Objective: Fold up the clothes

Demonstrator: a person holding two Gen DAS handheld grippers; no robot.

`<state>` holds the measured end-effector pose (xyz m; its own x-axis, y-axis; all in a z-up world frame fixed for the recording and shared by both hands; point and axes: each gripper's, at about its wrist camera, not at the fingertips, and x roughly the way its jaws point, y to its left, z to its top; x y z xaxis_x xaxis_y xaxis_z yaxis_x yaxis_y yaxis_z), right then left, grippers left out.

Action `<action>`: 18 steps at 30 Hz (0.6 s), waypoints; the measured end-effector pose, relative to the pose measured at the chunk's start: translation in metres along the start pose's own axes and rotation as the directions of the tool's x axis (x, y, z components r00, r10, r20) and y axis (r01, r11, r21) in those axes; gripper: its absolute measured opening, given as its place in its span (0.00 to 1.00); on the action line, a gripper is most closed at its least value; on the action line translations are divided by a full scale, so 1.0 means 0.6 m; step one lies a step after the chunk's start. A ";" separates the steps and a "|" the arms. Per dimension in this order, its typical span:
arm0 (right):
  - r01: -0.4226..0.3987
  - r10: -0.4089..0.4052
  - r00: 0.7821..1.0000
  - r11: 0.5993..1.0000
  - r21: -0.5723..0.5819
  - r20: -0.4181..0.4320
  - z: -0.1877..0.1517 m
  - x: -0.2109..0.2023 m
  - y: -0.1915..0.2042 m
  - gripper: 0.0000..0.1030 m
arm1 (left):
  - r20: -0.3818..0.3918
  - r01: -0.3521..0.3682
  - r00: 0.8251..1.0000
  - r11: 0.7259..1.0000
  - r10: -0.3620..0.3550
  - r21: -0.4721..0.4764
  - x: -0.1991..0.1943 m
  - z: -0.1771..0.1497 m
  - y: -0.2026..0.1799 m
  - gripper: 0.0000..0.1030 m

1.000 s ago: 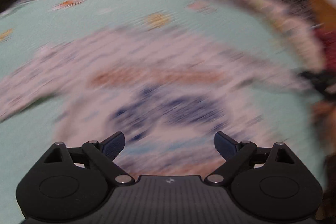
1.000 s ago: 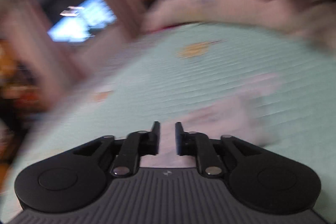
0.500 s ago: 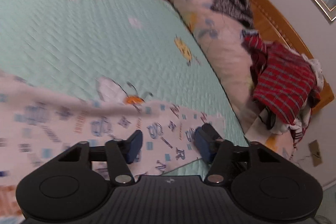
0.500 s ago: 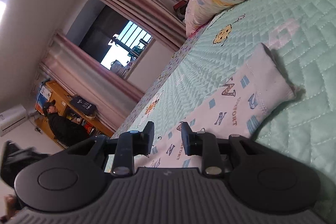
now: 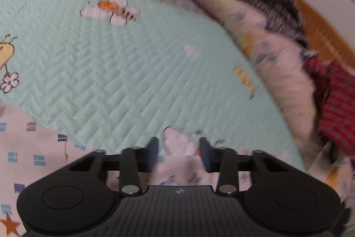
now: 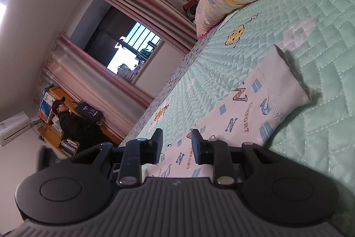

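Observation:
A white garment printed with blue letters lies flat on the mint quilted bedspread [image 5: 115, 72]. In the left wrist view its body [image 5: 33, 154] fills the lower left and a blurred fold of it [image 5: 177, 146] sits between the jaws of my left gripper [image 5: 179, 152], which stand apart. In the right wrist view one sleeve with a stitched cuff [image 6: 277, 92] stretches away from my right gripper [image 6: 176, 149]. That gripper is tilted on its side, low over the sleeve, jaws apart, with the cloth running under the gap.
Pillows [image 5: 273, 68] line the headboard side, with a grey knit garment [image 5: 268, 1] and a red plaid garment [image 5: 337, 103] piled on them. A person in a cap [image 6: 66, 117] sits at a desk beyond the bed, near a curtained window [image 6: 131, 48].
The left gripper swung over the bed and its jaws narrowed around a fold of cloth. The right gripper tipped onto its side by the sleeve and its jaws widened slightly.

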<state>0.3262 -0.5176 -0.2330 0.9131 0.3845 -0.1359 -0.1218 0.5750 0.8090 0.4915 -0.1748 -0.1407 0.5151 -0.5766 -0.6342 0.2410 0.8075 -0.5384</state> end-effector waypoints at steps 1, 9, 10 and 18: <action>0.000 0.000 1.000 1.000 0.000 0.000 0.000 0.000 0.000 0.29 | 0.010 0.006 1.000 1.000 -0.006 -0.002 -0.006 0.002 0.000 0.49; 0.001 -0.001 1.000 1.000 0.001 0.000 0.002 0.003 -0.002 0.29 | 0.004 -0.233 0.973 0.972 0.233 -0.028 -0.008 0.006 0.065 0.36; 0.003 -0.003 1.000 1.000 0.000 -0.001 0.002 0.004 -0.001 0.29 | 0.024 -0.245 0.969 0.967 0.247 -0.065 -0.022 0.014 0.073 0.38; 0.000 0.000 1.000 1.000 -0.001 -0.002 0.003 0.004 -0.001 0.29 | -0.033 -0.333 0.942 0.942 0.335 0.053 -0.019 0.002 0.081 0.42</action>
<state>0.3291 -0.5185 -0.2329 0.9121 0.3865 -0.1370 -0.1224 0.5755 0.8086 0.4984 -0.1289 -0.1588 0.5385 -0.2769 -0.7958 0.0987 0.9587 -0.2667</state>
